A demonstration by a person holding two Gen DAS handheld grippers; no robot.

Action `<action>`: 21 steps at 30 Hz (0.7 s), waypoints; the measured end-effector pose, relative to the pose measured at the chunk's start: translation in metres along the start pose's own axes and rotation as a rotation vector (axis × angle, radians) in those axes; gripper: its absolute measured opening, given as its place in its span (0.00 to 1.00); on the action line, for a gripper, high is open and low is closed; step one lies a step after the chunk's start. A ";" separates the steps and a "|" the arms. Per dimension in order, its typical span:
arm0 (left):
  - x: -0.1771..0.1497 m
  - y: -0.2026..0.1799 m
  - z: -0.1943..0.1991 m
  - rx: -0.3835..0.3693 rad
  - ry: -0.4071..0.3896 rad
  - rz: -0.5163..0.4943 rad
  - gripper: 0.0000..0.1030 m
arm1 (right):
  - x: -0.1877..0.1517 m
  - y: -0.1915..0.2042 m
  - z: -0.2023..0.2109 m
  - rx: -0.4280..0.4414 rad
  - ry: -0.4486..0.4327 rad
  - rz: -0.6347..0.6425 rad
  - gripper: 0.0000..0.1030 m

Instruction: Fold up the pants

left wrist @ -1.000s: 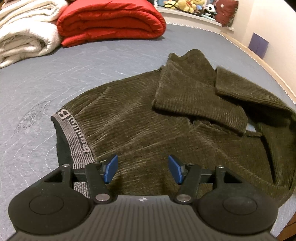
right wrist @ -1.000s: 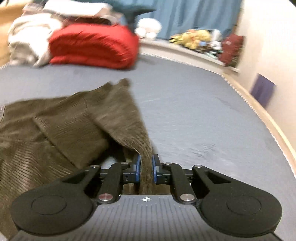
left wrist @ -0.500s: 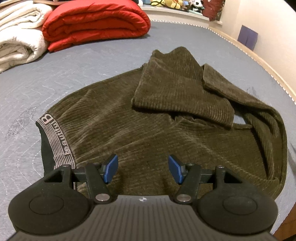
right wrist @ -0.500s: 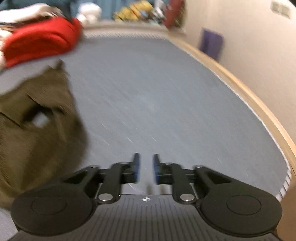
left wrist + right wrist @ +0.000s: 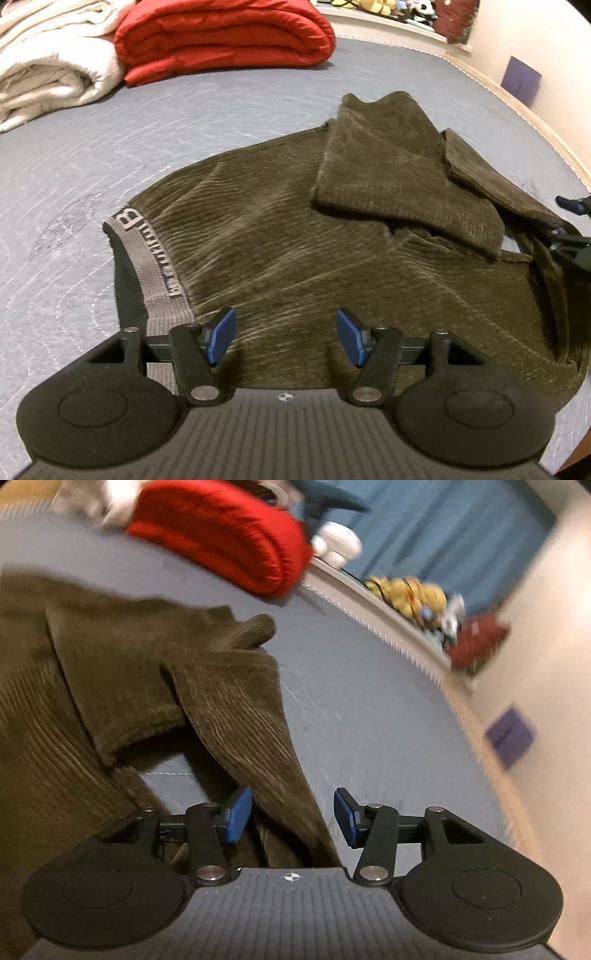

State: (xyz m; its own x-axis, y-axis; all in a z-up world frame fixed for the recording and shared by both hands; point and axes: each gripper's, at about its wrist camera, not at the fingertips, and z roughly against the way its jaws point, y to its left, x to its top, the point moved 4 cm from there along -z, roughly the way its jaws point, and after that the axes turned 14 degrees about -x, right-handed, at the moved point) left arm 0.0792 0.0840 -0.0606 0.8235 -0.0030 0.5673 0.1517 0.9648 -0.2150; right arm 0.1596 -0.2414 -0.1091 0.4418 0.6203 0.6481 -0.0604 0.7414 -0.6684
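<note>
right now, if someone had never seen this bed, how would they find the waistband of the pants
Start at the grey bed, where the olive corduroy pants lie spread in front of the red blanket. Follow the pants to their left edge, just ahead of the left tongs. The waistband is the only grey strip there, smooth, printed with lettering and a large B.

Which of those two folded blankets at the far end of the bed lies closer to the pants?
The red blanket. It lies straight beyond the olive pants, while the cream blanket sits further off to the left.
</note>
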 end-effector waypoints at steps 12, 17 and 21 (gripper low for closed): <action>0.002 -0.003 0.003 -0.016 -0.009 0.007 0.64 | 0.008 -0.040 -0.021 0.045 0.056 -0.188 0.13; -0.001 -0.014 -0.004 -0.030 -0.001 -0.027 0.64 | -0.030 -0.145 0.008 -0.080 0.117 -0.544 0.12; -0.004 -0.014 -0.008 -0.027 0.008 -0.028 0.64 | -0.116 -0.198 0.021 -0.192 0.388 -0.801 0.12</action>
State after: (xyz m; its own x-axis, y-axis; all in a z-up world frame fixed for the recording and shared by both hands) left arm 0.0782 0.0690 -0.0659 0.8229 -0.0315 0.5673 0.1887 0.9570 -0.2205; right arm 0.1018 -0.4549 -0.0439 0.5596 -0.2179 0.7996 0.5291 0.8366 -0.1423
